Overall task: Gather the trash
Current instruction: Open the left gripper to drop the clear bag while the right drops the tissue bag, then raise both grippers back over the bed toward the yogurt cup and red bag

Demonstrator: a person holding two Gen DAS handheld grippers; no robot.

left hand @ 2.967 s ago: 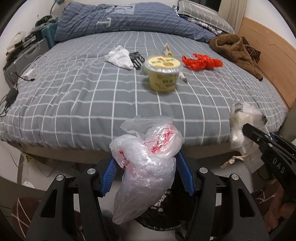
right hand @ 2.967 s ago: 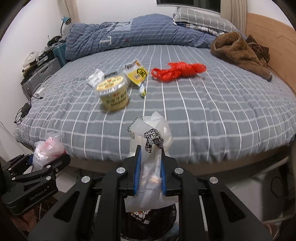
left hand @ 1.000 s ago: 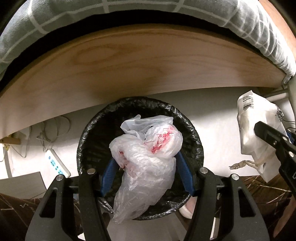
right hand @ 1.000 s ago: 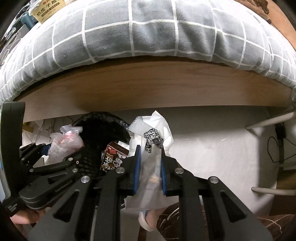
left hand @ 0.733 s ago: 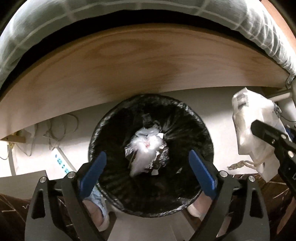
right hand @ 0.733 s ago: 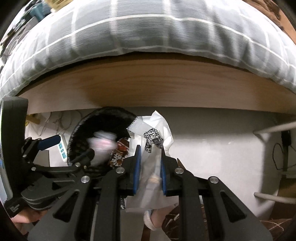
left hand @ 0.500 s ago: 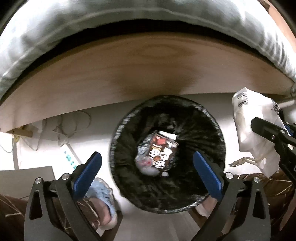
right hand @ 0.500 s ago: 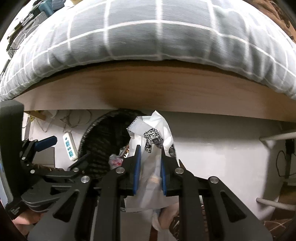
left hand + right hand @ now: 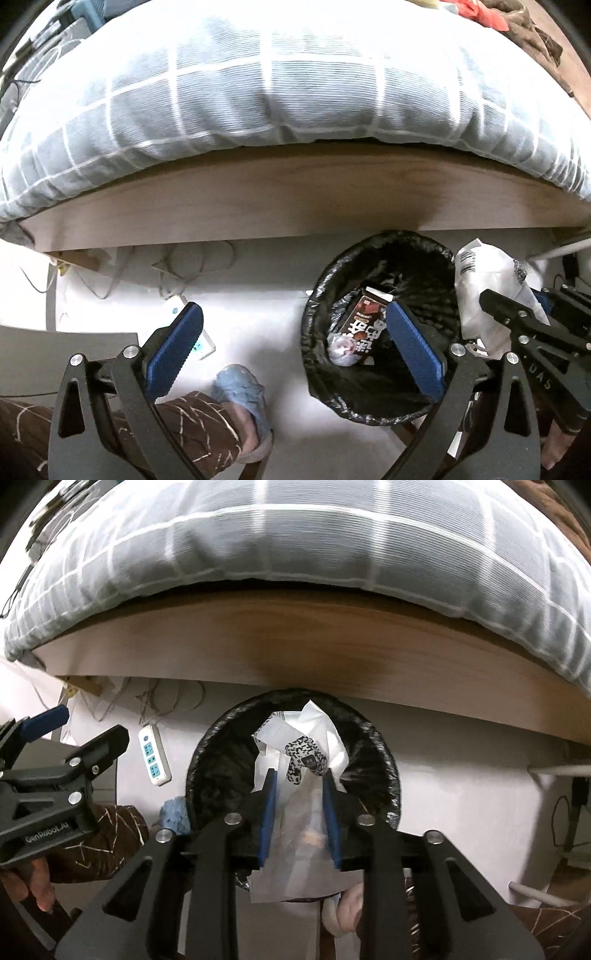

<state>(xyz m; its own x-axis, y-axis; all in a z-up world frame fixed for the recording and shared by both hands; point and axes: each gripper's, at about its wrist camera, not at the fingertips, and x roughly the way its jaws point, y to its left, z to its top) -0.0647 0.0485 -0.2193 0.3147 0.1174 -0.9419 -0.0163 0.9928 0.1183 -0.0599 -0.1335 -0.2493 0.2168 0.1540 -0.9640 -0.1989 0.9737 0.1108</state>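
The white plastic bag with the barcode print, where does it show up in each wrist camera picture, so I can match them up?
Left wrist: white plastic bag at the right edge, beside the bin's rim, in the right gripper.
Right wrist: bag at centre, between the opening jaws, over the bin's mouth.
Shared landmark: the black-lined trash bin below the wooden bed rail.

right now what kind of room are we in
Most likely a bedroom. A bed with a grey checked cover on a wooden frame fills the upper view, a bin with a black liner stands on the floor by it, and a power strip lies nearby.
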